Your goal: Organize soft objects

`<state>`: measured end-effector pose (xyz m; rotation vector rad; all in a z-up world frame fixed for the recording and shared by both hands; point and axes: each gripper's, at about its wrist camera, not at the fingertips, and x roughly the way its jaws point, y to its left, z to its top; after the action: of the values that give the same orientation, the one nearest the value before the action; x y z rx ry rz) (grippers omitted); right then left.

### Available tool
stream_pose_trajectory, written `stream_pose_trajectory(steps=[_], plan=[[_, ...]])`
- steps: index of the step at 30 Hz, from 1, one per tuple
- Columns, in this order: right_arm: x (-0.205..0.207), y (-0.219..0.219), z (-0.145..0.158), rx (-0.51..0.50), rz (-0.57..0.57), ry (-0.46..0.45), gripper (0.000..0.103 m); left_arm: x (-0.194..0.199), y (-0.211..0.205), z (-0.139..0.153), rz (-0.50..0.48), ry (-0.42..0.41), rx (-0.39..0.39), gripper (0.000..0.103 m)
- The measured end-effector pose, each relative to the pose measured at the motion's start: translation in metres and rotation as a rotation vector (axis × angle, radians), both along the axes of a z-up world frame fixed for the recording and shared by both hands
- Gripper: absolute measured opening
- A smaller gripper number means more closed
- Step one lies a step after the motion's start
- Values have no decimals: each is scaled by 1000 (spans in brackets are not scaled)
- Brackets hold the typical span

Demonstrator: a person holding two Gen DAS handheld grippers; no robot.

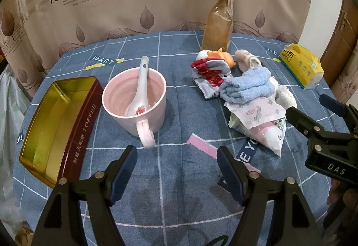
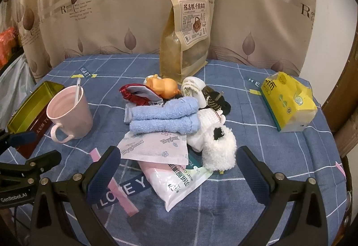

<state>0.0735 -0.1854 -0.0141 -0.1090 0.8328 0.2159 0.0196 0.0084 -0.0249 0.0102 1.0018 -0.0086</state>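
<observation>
Right wrist view: a heap of soft things was found at table centre, topped by a folded blue towel (image 2: 164, 117), with a white fluffy toy (image 2: 220, 148) at its 4 o'clock and a tissue sachet (image 2: 154, 145) at its 6 o'clock. An empty toffee tin (image 1: 60, 120) stood at 9 o'clock, beyond a pink mug (image 1: 136, 102). It was judged that the towel should be pinched across both folds, clear of the sachet. The right gripper (image 2: 179, 163) was held wide open, empty, touching nothing. The left gripper (image 1: 176, 167) was likewise spread and empty.
</observation>
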Motion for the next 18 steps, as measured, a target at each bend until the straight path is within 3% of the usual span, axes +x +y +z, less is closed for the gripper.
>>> stream_pose_trajectory(steps=[18], plan=[[0, 0, 0, -2, 1, 0, 103, 1, 0, 0, -2, -1, -2, 76]])
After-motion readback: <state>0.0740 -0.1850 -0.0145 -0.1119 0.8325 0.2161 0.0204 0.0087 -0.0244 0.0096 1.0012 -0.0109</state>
